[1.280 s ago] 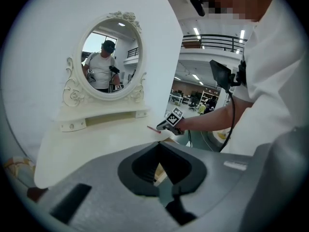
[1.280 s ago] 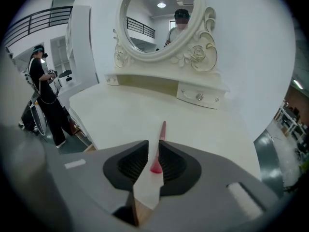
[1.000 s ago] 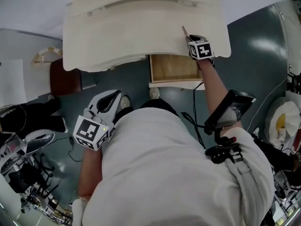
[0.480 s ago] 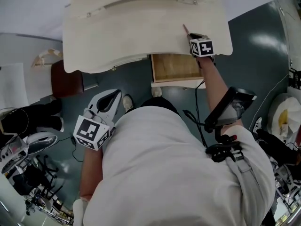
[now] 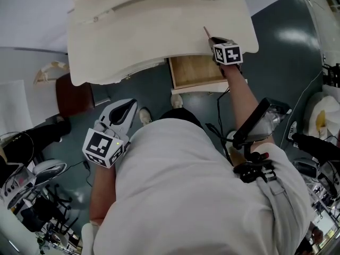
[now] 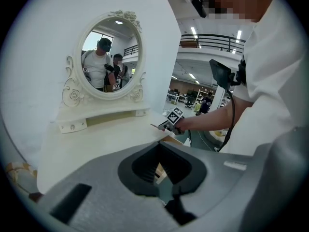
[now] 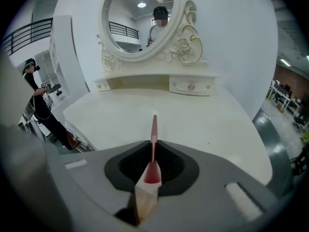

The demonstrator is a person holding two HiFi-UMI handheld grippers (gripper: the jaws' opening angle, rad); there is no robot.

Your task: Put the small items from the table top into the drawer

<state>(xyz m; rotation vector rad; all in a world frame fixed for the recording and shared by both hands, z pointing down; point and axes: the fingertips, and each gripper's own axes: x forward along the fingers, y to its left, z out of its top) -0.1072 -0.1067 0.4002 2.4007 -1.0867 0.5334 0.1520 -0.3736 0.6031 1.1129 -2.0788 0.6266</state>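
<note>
Left tool [image 5: 126,110] hangs at the person's left side, over the floor [image 5: 149,92] and well clear of the worktop [image 5: 159,41]. Jaws stand a narrow gap apart with nothing between them; its own view looks through that gap to the drawer and floor.

Worktop is white with a curved front edge. A low shelf runs along its back, with an oval mirror [image 7: 137,18] in a carved white frame on top.

Drawer [image 5: 194,70] is pulled out under the right part of the worktop; the inside is pale wood colour.

Stick [image 7: 153,139] is the task item: thin, straight and long. The far part is dull red and tapers to a fine tip; the end nearest the camera widens into a bare pale-wood piece cut at a slant, with a glossier red patch where the two meet.

Right tool [image 5: 213,39] has the stick between its jaws, clamped near the wood end. The jaws have just been closing, and the pads now sit on it. The tool is at the right front edge of the worktop, just beyond the open drawer and angled down. The tip of the stick points out over the worktop toward the mirror. Can't tell whether the tip touches the surface.
</note>
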